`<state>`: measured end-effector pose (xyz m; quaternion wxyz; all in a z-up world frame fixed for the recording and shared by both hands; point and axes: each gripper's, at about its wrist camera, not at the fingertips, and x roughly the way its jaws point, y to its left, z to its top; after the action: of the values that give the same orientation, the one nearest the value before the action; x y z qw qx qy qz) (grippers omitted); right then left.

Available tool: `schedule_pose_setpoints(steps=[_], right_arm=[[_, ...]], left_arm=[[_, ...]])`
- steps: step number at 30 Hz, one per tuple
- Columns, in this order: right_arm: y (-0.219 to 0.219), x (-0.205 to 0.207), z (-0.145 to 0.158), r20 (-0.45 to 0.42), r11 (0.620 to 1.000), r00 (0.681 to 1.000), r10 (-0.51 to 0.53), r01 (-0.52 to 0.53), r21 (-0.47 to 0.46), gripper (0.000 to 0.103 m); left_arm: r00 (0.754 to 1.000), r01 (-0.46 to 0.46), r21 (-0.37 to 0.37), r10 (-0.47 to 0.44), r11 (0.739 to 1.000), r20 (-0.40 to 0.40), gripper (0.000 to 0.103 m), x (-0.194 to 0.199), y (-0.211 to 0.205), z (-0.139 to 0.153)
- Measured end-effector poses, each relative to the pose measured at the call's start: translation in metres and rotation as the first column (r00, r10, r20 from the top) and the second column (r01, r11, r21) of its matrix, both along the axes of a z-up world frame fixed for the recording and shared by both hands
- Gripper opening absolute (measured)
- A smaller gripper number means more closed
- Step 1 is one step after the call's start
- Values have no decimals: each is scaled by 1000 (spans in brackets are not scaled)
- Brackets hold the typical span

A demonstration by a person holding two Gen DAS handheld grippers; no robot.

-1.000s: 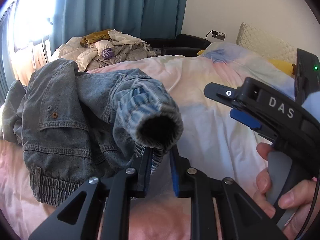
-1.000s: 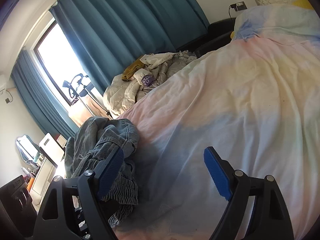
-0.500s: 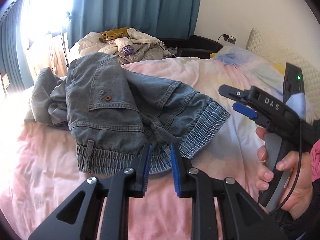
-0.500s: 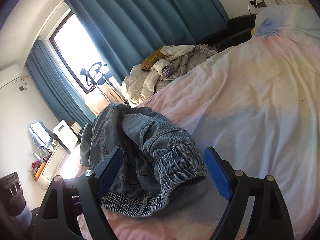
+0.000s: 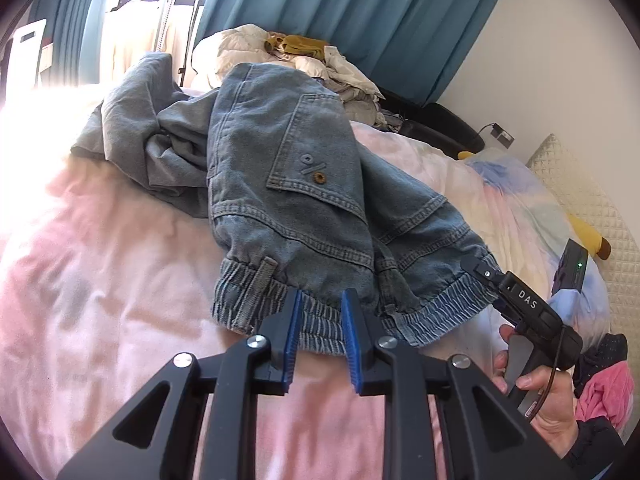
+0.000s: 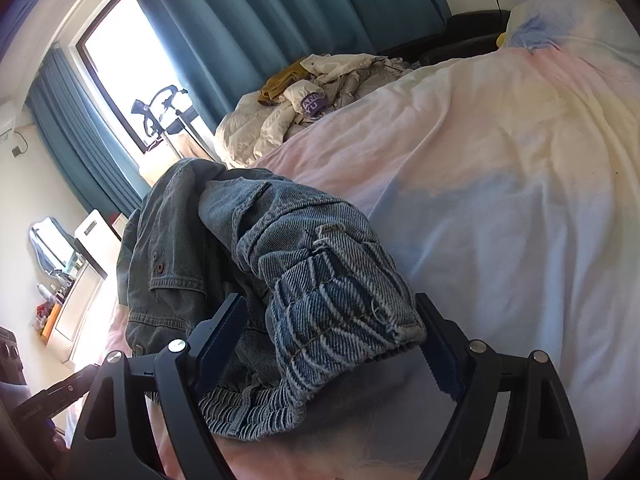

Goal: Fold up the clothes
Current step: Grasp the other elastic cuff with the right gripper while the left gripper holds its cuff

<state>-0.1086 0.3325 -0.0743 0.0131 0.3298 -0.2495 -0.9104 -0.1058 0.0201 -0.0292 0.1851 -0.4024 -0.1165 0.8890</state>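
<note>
- two claws sit at the elastic waistband (image 5: 320,322) of a pair of jeans (image 5: 288,184), which lie on a bed (image 5: 100,280).
- left claw (image 5: 319,322): its blue pads are drawn close with the waistband between them, so it looks pinched on the band, though a narrow gap shows.
- right claw (image 6: 332,344): spread wide, with the bunched corner of the waistband (image 6: 344,320) lying between the pads, touching neither that i can see.
- from the left claw the jeans run straight ahead and away, long axis pointing forward; a crumpled leg trails off ahead and to the left.
- the right claw is at the waistband's far right end, so each claw is near one end of the band.
- right of the jeans, the bed lies bare and wide; a heap of other clothes (image 6: 320,92) lies well beyond, at the far edge.
</note>
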Motion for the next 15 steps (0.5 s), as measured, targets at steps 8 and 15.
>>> schedule_pose_setpoints(steps=[8, 15], right_arm=[[11, -3, -3, 46, 993, 999, -27, 32, -112, 54], [2, 13, 24, -21, 994, 998, -63, 61, -87, 15]], left_arm=[[993, -120, 39, 121, 992, -15, 50, -12, -25, -4], [993, -108, 60, 105, 992, 50, 60, -23, -25, -24]])
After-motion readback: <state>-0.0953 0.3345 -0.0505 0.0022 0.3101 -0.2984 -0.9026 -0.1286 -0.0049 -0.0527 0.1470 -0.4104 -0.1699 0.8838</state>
